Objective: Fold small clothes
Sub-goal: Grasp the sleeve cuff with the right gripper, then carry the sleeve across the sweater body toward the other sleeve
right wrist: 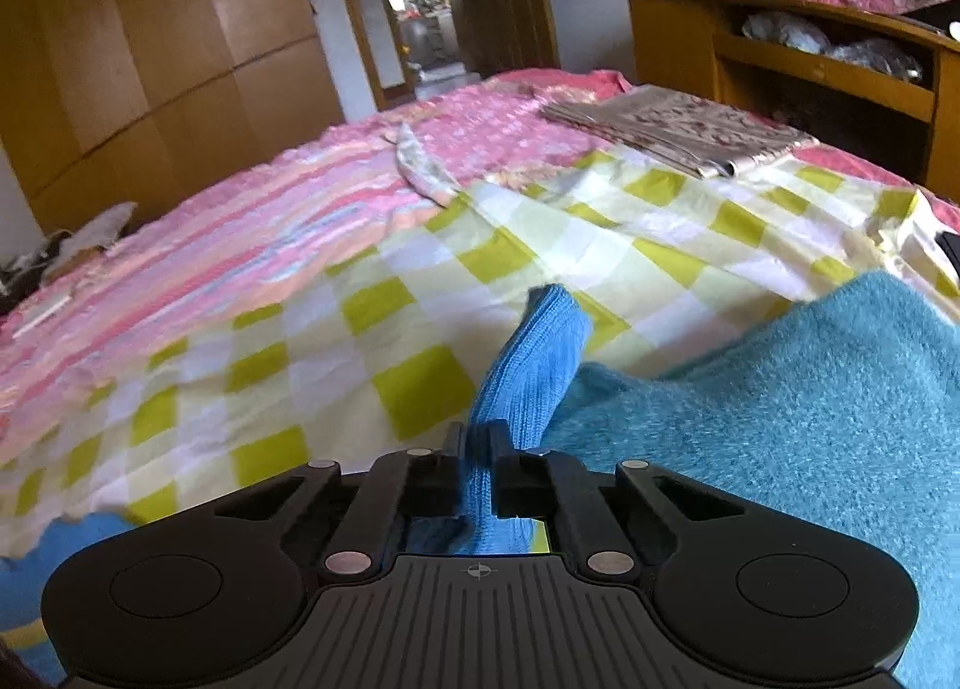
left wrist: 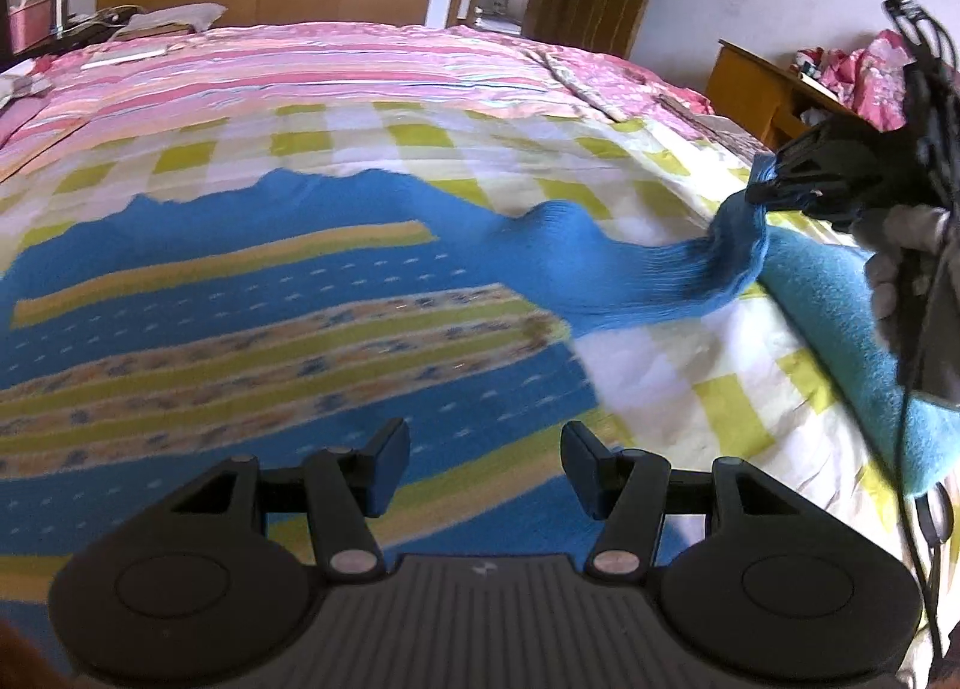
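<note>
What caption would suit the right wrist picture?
Right claw shut on a blue knitted sleeve, lifting it above a yellow-checked bedsheet beside a fuzzy teal garment.

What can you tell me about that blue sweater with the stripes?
The sweater is a bright blue knit with yellow, green and patterned bands across its body. It lies mostly flat on the checked sheet, under the open left gripper, which does not hold it. One ribbed blue sleeve stretches off to the side and lifts up into the right gripper, whose jaws are pinched shut on its end. The sleeve passes beside a fuzzy teal blanket.
</note>
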`<state>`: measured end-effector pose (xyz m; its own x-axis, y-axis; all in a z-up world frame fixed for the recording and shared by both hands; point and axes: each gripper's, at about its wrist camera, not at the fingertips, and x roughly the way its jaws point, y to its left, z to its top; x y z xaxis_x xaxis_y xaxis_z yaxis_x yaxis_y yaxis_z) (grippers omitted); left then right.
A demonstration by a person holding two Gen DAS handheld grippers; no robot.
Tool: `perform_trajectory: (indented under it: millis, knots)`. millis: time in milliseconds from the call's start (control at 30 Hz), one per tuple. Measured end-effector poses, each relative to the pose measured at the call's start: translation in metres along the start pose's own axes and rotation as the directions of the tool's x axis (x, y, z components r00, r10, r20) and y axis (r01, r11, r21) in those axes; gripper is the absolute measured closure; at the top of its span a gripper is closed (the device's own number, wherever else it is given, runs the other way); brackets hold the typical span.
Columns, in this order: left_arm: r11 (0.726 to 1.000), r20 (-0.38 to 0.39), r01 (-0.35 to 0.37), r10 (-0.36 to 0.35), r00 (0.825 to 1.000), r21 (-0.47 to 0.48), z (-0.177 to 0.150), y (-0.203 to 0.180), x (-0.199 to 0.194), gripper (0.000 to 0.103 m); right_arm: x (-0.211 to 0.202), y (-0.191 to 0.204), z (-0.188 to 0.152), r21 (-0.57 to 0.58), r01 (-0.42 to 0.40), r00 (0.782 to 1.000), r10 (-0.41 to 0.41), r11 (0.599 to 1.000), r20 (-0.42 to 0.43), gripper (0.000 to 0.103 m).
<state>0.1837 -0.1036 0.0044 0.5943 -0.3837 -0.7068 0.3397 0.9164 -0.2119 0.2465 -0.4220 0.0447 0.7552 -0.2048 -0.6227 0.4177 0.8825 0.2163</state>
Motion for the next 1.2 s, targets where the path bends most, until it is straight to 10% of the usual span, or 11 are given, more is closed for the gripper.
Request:
perform_trajectory:
  millis: [300,600,833,1200]
  knots:
    - [0.997,0.023,-0.065,0.065,0.998,-0.036,-0.02,0.053,-0.044,0.04,-0.045,0.094,-0.022,-0.119,-0.267,0.964,0.265,0.956,-0.03,0.097]
    - [0.986,0.036,-0.146,0.15,0.988,-0.084,-0.047,0.106,-0.075,0.038,-0.048,0.23,-0.109,-0.383,-0.453,0.891,0.416,0.805,-0.18,0.1]
    - [0.978,0.035,-0.141,0.148,0.988,-0.152,-0.056,0.141,-0.077,0.038,-0.062,0.269,-0.172,-0.596,-0.446,0.892,0.389,0.667,-0.233,0.1]
    - [0.984,0.052,-0.102,0.111,0.993,-0.147,-0.056,0.146,-0.077,0.038,-0.065,0.237,-0.181,-0.804,-0.261,0.947,0.301,0.534,-0.108,0.065]
